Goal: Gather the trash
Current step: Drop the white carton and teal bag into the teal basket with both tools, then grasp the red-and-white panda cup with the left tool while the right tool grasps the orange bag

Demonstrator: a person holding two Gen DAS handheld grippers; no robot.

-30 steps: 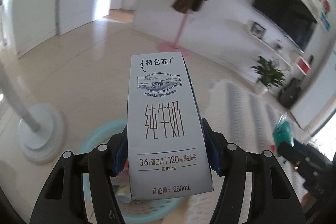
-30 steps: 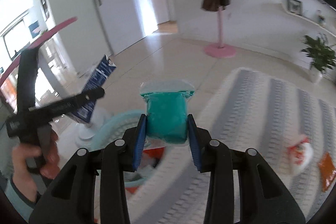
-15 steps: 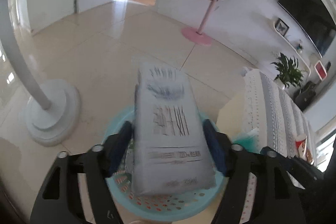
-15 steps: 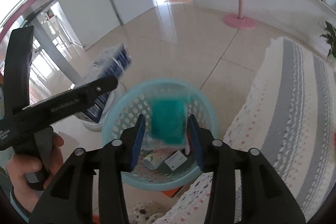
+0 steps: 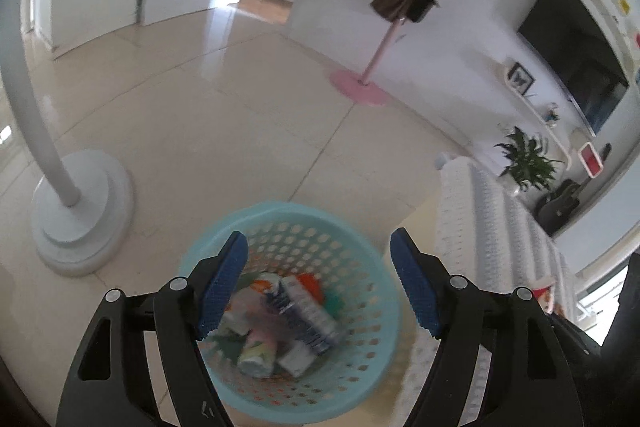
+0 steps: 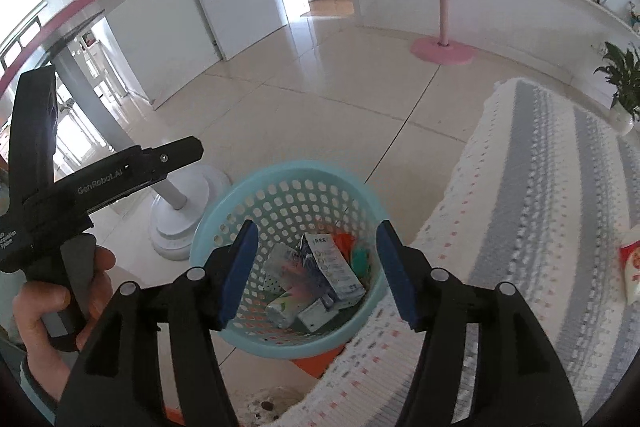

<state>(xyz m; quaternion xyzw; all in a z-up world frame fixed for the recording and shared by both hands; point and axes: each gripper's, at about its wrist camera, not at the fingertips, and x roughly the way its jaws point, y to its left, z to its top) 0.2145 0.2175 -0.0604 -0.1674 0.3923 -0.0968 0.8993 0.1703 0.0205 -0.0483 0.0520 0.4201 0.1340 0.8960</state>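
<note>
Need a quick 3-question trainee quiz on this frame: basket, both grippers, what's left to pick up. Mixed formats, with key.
1. True or false: the milk carton lies inside the blue basket.
2. Is anything between the pads of the left gripper? A) a carton B) a green packet C) nothing
3. Fill in: a red-and-white wrapper lies on the striped ____, outside the basket.

Key
1. True; it lies among other trash, next to the green packet.
2. C; its pads stand apart over the basket. The right gripper is also empty, its jaws opening.
3. Blanket.
</note>
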